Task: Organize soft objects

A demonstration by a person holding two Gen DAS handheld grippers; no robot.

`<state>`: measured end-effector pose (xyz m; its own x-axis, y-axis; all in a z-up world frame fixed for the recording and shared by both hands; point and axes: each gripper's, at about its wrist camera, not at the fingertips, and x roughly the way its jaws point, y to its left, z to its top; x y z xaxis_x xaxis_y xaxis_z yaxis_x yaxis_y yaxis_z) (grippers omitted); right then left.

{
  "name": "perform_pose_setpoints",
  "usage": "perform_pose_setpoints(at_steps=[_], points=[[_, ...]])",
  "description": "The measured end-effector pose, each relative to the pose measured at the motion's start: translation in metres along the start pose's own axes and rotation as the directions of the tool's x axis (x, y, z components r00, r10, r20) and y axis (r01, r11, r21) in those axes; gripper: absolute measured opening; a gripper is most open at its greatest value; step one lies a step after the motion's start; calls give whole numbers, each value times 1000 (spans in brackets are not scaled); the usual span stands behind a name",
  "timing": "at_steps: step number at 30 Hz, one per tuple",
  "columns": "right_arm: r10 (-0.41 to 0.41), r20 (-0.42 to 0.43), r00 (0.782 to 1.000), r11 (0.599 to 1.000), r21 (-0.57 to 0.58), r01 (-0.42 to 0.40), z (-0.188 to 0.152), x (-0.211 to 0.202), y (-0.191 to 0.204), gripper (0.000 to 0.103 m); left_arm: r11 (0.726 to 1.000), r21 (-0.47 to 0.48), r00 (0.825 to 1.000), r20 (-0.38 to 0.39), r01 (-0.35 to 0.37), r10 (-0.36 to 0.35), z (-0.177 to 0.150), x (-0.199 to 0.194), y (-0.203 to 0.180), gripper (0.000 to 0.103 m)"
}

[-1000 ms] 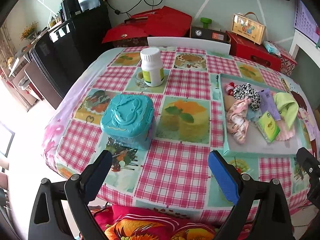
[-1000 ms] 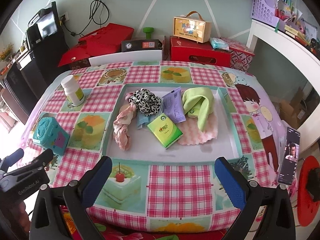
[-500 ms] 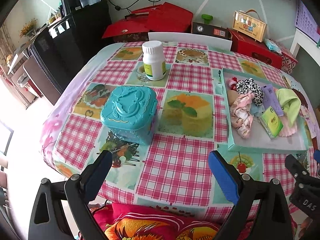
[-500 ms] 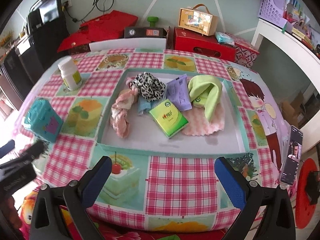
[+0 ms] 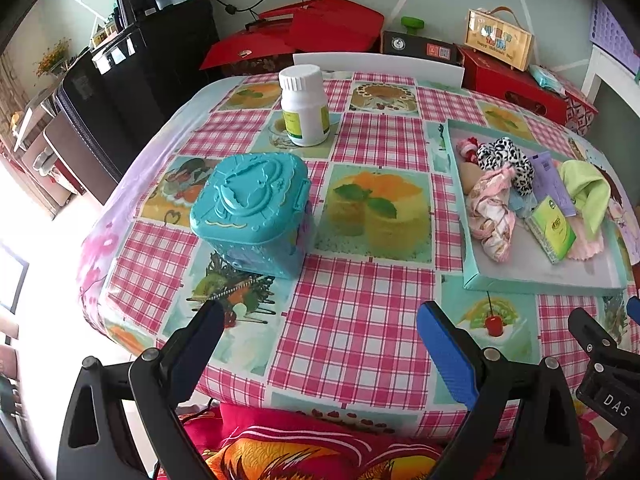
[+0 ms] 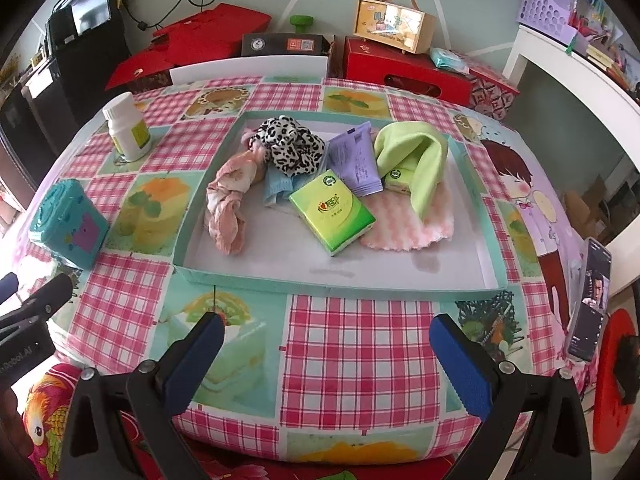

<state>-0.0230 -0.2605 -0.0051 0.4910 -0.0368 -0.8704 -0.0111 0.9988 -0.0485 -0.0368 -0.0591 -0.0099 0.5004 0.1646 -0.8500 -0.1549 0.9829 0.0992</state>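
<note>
Facing the teal lidded box (image 5: 251, 211) from the near table edge, the left gripper (image 5: 316, 336) hangs spread wide and empty, the box ahead of it and a little to its left, a white bottle (image 5: 305, 106) farther back. The soft things all lie to its right in the shallow tray (image 6: 332, 278): reading across the right wrist view, a pink scrunched cloth (image 6: 230, 204) with its long axis running toward the camera, a leopard-print scrunchie (image 6: 289, 146), a small blue cloth (image 6: 276, 188), a green tissue pack (image 6: 332, 212), a purple pouch (image 6: 356, 164), then a folded green cloth (image 6: 416, 160) draped over a pink wavy-edged cloth (image 6: 408, 224). The right gripper (image 6: 326, 342), likewise spread and holding nothing, sits squarely before the tray's near wall, so it is the nearer one to every soft item. Whether the tray is their sorted place or the pile to draw from, these views cannot settle.
</note>
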Motion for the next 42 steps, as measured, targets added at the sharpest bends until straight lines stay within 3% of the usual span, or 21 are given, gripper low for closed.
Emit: perform_pose_setpoints(at_steps=[42], points=[[0,3,1000,1000,-15,0,-3,6,4,103,1000,2,1000,-18,-9,9,-3,10,2,97]])
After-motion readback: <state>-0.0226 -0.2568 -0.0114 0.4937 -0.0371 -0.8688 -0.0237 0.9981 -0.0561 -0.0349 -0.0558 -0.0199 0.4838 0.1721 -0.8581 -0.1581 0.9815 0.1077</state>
